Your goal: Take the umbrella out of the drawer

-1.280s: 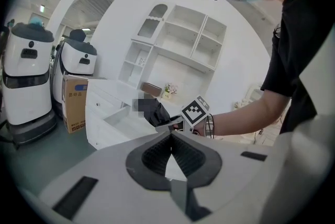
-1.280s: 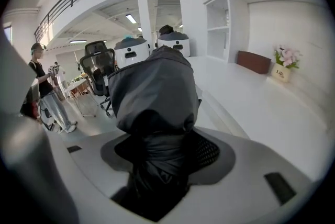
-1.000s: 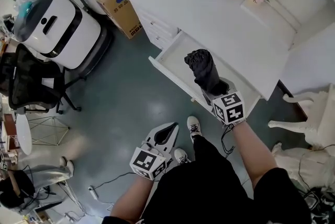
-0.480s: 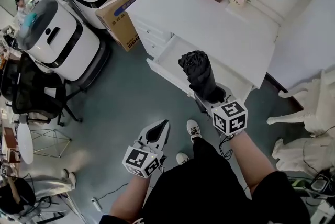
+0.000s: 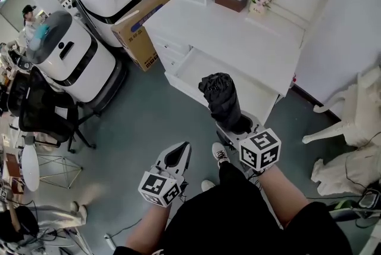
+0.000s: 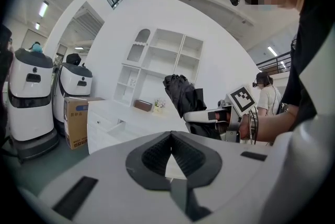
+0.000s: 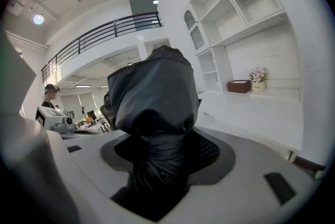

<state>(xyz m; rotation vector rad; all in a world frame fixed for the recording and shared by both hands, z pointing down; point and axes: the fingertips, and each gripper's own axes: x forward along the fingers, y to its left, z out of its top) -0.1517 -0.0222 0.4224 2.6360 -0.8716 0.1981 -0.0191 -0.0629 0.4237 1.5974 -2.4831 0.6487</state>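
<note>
Pinching folded black umbrella (image 5: 220,98) low in right gripper (image 5: 240,124), holding upright over near edge of open drawer (image 5: 189,63). Seeming light, soft outside, stiff inside; gripping core best. Holding left gripper (image 5: 177,155) pressed together, empty.

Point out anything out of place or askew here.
Only the white desk's drawer stands pulled open; the folded black fabric umbrella is out of it, held upright in the right tongs. Nothing looks spilled or damaged.
</note>
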